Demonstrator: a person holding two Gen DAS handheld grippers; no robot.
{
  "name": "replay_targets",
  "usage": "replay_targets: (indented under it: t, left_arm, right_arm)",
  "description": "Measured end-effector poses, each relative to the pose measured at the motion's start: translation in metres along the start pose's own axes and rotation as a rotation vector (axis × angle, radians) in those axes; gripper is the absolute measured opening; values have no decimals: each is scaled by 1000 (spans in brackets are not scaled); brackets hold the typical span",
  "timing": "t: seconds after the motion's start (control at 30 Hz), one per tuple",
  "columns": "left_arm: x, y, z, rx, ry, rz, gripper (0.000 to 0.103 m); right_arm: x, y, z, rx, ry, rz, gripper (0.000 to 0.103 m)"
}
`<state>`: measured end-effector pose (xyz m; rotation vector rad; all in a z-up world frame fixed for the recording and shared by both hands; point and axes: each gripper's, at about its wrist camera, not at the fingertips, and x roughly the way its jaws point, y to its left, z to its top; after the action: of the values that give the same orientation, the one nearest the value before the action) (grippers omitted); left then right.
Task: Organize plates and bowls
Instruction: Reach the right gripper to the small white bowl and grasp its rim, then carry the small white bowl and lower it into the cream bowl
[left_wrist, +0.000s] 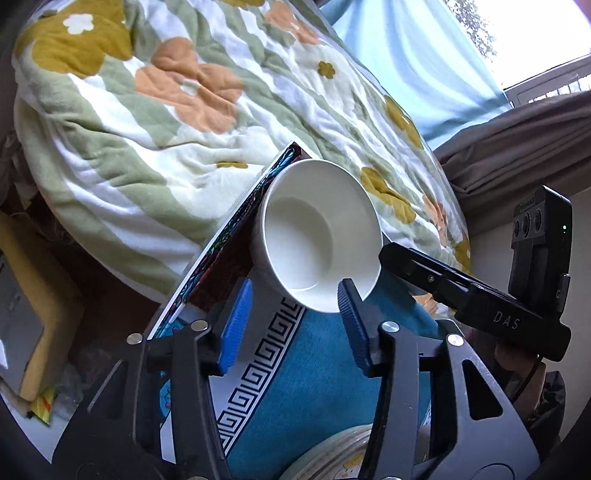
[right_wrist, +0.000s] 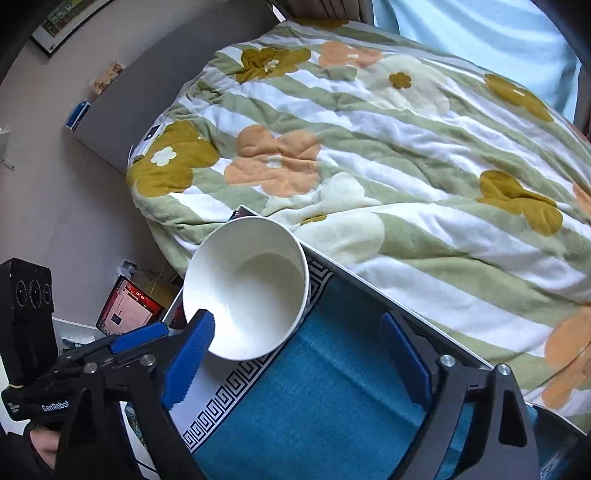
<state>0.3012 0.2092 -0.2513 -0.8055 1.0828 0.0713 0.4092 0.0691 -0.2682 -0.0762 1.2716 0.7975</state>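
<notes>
The white bowl (left_wrist: 317, 236) sits on the table (left_wrist: 314, 369) at its corner beside the bed (left_wrist: 166, 110). The left gripper (left_wrist: 291, 325) stands part open and the right gripper (right_wrist: 299, 362) wide; neither grips the bowl. A patterned plate (left_wrist: 343, 458) is cut off below

Both grippers angled steeply downward: left gripper (left_wrist: 295, 325) jaws parted narrowly, right gripper (right_wrist: 299, 365) jaws parted wider.
</notes>
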Motion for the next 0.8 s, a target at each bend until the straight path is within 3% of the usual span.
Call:
replay_targets:
  t: [0.07, 0.3, 0.33, 0.47, 0.8]
  left_arm:
    - [11, 4, 7, -1, 5, 5, 39]
    - [26, 11, 16, 11, 4, 45, 20]
    - [25, 12, 16, 14, 1, 44, 20]
    - [25, 9, 15, 43, -8, 61, 19]
    - [13, -10, 10, 121, -25, 103, 19]
  right_arm:
    - [13, -4, 5, 13, 19, 9, 69]
    - [34, -5, 9, 32, 52, 51, 43]
    - [35, -5, 9, 35, 54, 54, 34]
    - [41, -5, 10, 33, 63, 45, 13]
    - [34, -6, 3, 51, 31, 50, 13]
